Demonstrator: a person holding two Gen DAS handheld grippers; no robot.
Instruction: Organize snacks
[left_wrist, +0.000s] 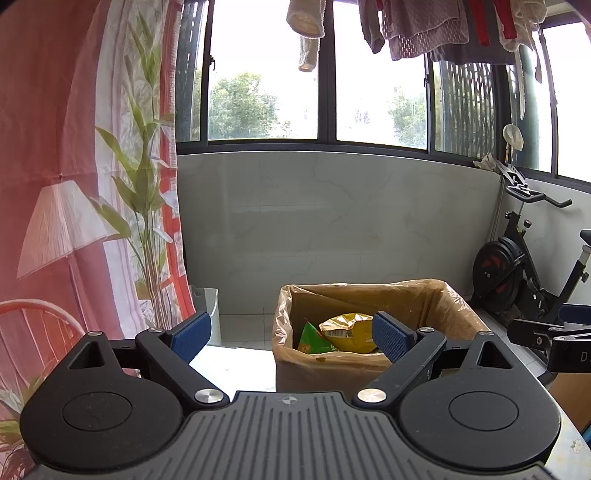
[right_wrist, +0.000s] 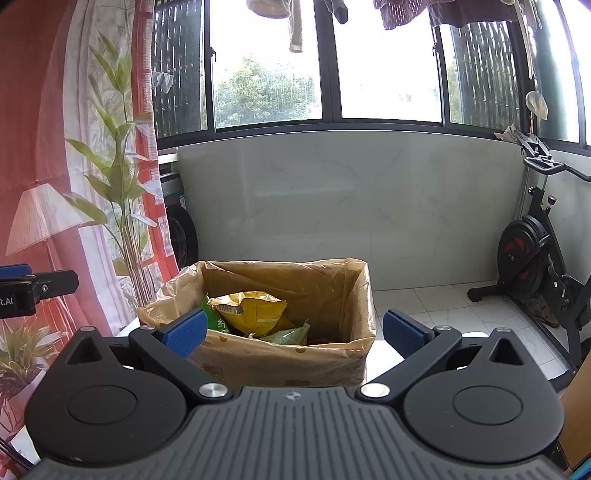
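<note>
A cardboard box lined with a tan plastic bag (left_wrist: 369, 295) (right_wrist: 332, 284) stands ahead of both grippers. Inside lie a yellow snack bag (left_wrist: 347, 330) (right_wrist: 255, 310) and green snack packets (left_wrist: 312, 338) (right_wrist: 288, 335). My left gripper (left_wrist: 291, 336) is open with nothing between its blue pads, held above and short of the box. In the right wrist view my right gripper (right_wrist: 293, 332) is also open and holds nothing, just in front of the box's near wall. Each gripper shows at the edge of the other's view: the right one (left_wrist: 546, 336), the left one (right_wrist: 33, 288).
A black exercise bike (left_wrist: 517, 273) (right_wrist: 539, 251) stands on the tiled floor at the right. A red and white curtain printed with a lamp and plants (left_wrist: 74, 203) (right_wrist: 66, 184) hangs at the left. Laundry (left_wrist: 424, 29) hangs above the windows. A white bin (left_wrist: 210, 310) sits by the curtain.
</note>
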